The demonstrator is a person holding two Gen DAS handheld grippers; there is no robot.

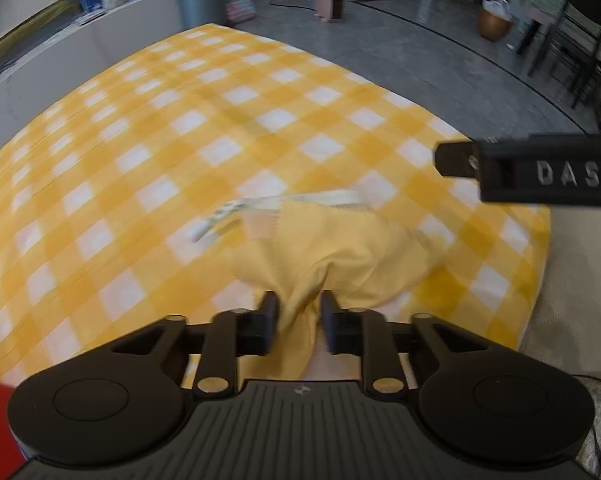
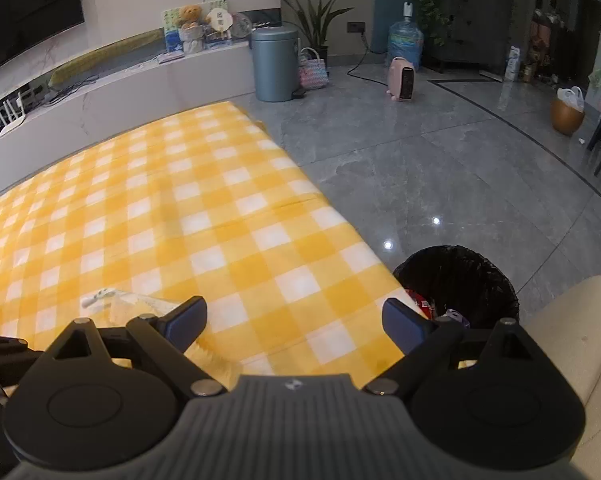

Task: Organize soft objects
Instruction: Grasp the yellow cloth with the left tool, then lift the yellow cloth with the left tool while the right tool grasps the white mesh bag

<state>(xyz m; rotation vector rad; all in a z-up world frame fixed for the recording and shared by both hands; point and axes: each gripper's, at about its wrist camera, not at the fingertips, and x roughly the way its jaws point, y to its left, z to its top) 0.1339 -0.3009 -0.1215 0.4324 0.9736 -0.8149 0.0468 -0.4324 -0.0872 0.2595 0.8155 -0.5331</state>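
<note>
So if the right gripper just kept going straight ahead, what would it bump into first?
Probably the yellow checkered cloth on the table. The right gripper has its jaws wide open with nothing between them, aimed over bare cloth. Depth is hard to judge; it might skim past towards the floor.

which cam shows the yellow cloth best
The left wrist view: the yellow cloth sits mid-frame, bunched between the left gripper fingers. The right wrist view catches only a pale edge of it behind the open right gripper.
</note>
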